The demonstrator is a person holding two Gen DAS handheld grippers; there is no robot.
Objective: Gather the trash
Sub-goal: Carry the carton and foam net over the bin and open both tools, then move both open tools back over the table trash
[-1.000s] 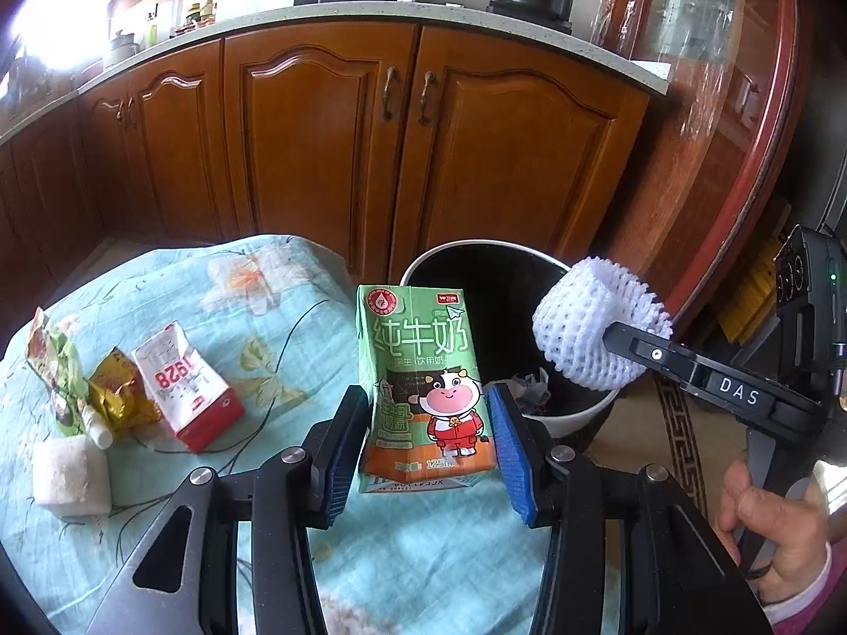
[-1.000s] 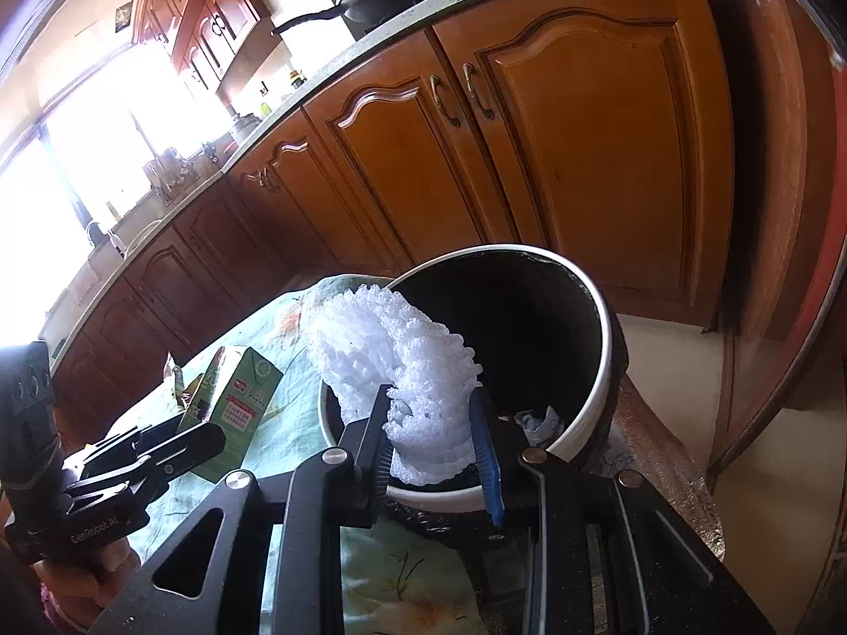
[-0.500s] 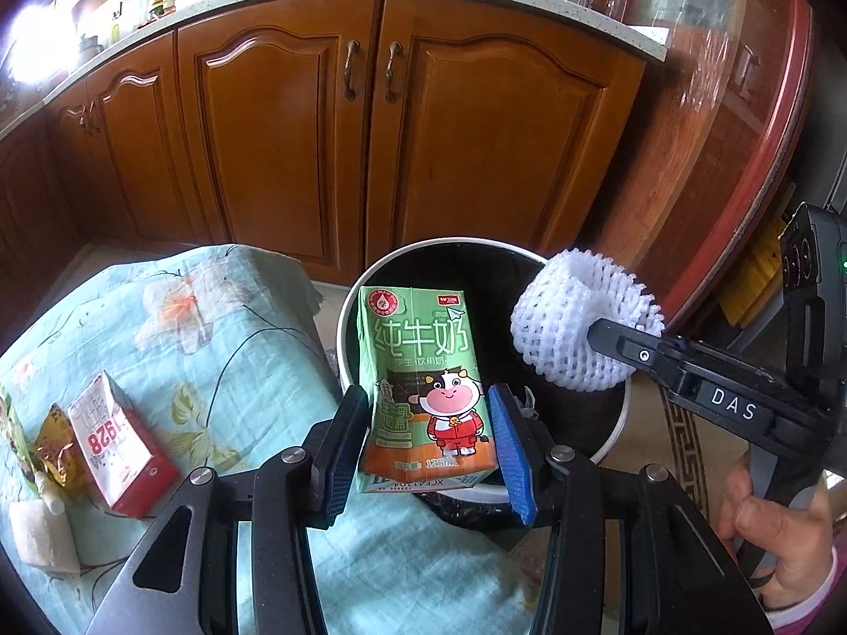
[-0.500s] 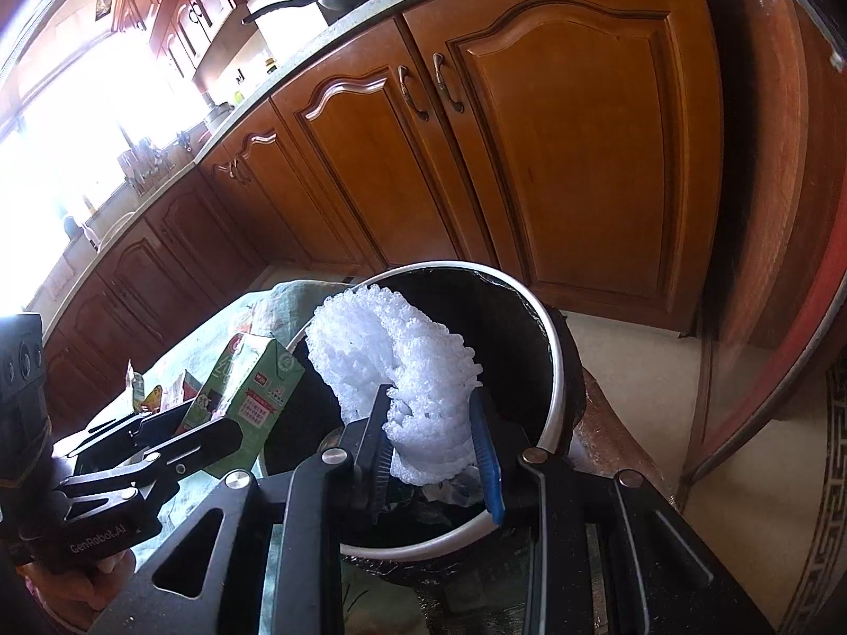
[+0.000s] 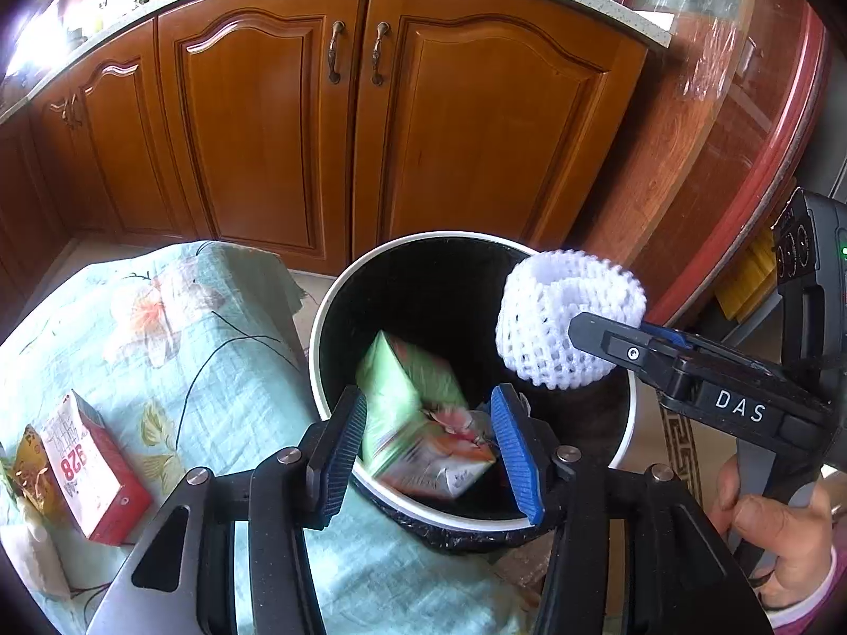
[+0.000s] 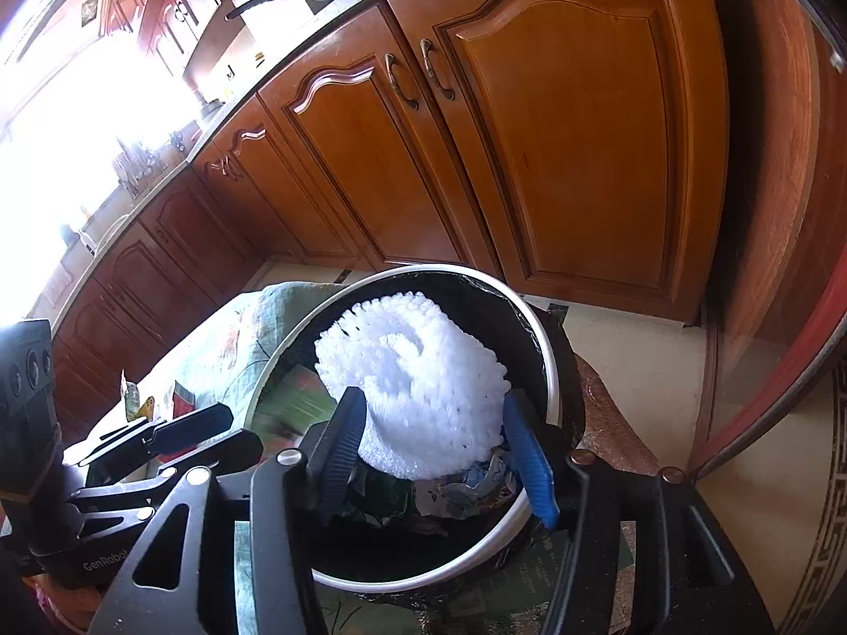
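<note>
The milk box (image 5: 418, 418) is falling into the bin (image 5: 339, 286), blurry, because the left claw (image 5: 429, 439) has just opened and let go. A second ago it gripped the box upright. The right claw (image 6: 434, 439) has just opened too, so the foam net (image 6: 418, 386) sits loose between its jaws, over the bin. A red box (image 5: 90, 471) waits at the table's left edge.

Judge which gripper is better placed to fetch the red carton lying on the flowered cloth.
Left. The left gripper, jaws just opened, has the green carton tumbling between them into the bin, and sits nearer the red carton. The right gripper, also just opening, has the foam net between its jaws.
</note>
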